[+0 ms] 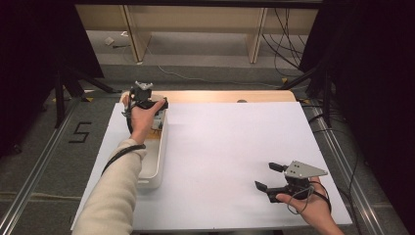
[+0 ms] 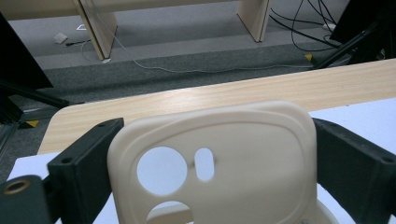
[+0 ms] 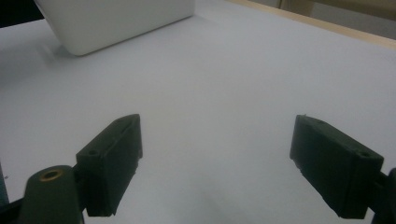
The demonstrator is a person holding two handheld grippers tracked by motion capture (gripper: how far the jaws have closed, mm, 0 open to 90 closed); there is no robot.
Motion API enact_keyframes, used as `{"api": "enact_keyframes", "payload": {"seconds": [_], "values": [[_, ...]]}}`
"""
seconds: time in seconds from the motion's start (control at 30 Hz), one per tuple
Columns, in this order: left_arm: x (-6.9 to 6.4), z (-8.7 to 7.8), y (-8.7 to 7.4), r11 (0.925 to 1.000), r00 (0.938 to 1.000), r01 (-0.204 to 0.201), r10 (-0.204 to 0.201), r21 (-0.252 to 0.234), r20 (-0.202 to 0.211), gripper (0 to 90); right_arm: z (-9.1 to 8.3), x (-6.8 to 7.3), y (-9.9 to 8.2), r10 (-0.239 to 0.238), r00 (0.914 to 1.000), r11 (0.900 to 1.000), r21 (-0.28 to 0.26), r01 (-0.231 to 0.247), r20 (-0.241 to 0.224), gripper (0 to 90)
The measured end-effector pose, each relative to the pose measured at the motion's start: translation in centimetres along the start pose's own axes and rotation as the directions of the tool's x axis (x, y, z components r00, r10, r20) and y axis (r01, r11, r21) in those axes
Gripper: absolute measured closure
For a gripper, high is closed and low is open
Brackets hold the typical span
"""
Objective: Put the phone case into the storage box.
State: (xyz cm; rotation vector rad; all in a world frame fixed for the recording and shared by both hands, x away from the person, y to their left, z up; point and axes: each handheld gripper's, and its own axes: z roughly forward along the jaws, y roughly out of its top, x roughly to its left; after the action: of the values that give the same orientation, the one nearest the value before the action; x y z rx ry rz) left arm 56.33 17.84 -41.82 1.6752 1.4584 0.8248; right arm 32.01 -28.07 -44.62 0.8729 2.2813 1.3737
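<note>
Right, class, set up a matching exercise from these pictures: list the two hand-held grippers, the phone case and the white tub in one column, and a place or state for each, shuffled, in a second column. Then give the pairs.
Things
1. left gripper
2. right gripper
3. cream soft-plastic phone case with round camera holes
4. white rectangular plastic tub

Places or states
A. clamped between two black jaws
B. on the table's left side
C. jaws apart, nothing between them
D. held over the tub's far end

Pairs: 1-D, 2-C, 3-A, 4-B
</note>
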Motion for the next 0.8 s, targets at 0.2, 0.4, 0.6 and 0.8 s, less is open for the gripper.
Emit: {"api": "enact_keyframes", "payload": {"seconds": [0.2,0.4,0.6,0.8], "values": [[-0.2,0.0,0.2,0.9999,0.9999,-0.01,0.01,-0.004,0.009,4.8,0.0,0.0,0.0,-0.001,1.0,1.0,0.0,0.001,0.004,17.8],[-0.2,-0.1,0.5,0.9999,0.9997,-0.014,0.014,-0.007,0.018,3.5,0.0,0.0,0.0,0.0,1.0,1.0,0.001,0.0,0.003,17.8],[-0.1,-0.6,1.0,0.9997,0.9998,-0.009,0.009,-0.021,0.017,3.1,0.0,0.0,0.0,0.0,1.0,1.0,-0.001,0.0,0.001,17.8],[0.0,-1.3,1.7,0.9994,1.0,0.0,0.0,-0.035,0.009,3.9,0.0,0.0,0.0,-0.001,1.0,1.0,0.001,0.001,0.0,17.8]]}}
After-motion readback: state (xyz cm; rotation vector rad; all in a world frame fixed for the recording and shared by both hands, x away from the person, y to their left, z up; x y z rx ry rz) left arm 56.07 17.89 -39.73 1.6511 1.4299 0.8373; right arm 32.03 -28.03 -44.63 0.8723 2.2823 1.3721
